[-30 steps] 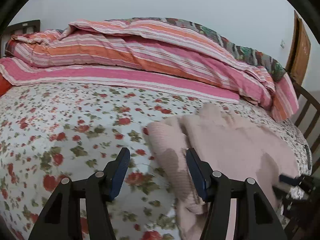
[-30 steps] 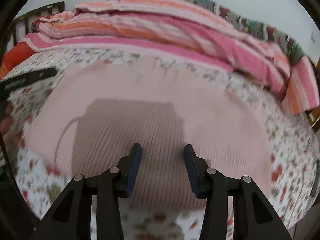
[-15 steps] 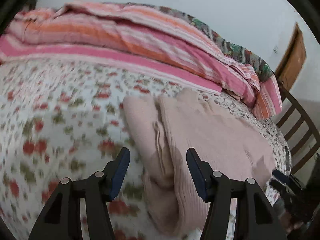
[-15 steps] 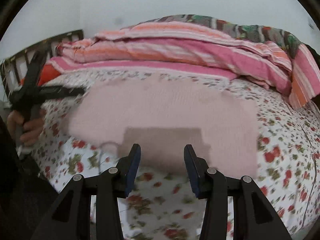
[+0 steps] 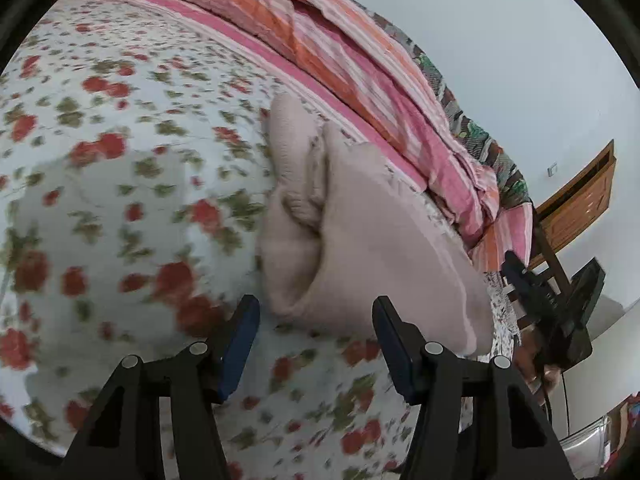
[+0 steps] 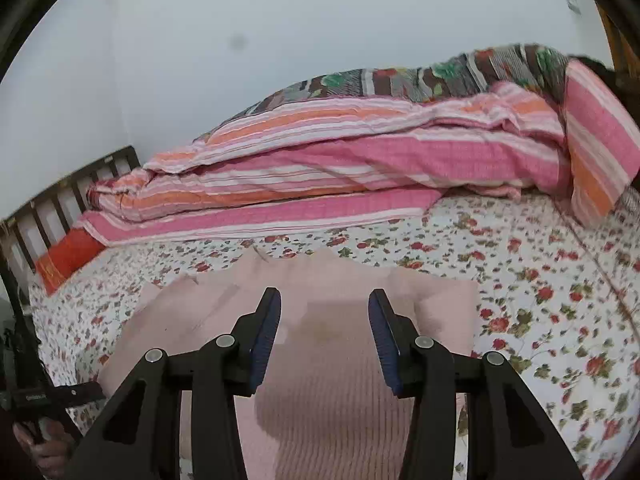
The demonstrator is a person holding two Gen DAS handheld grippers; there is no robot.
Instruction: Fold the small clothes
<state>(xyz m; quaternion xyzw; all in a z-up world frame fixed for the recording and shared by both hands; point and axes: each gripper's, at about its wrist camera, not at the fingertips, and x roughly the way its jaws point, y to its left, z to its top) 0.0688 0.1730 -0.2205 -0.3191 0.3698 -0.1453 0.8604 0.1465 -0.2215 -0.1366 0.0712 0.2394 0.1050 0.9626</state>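
A pale pink knitted garment (image 5: 360, 232) lies folded on the floral bedsheet (image 5: 120, 200); its folded left edge shows layered folds. My left gripper (image 5: 316, 344) is open and empty, hovering just in front of the garment's near edge. In the right wrist view the same garment (image 6: 328, 400) spreads flat under my right gripper (image 6: 324, 336), which is open and empty above it. The right gripper also shows at the right edge of the left wrist view (image 5: 556, 308), held in a hand.
A rolled pink and orange striped quilt (image 6: 360, 160) lies along the back of the bed. A dark slatted bed frame (image 6: 36, 220) and a red cushion (image 6: 68, 256) stand at the left. A wooden cabinet (image 5: 580, 200) and chair stand right.
The left gripper has swung and tilted toward the garment's folded edge, close to it. The right gripper has pulled back and lifted, and now hovers over the garment's near part. Both stayed open.
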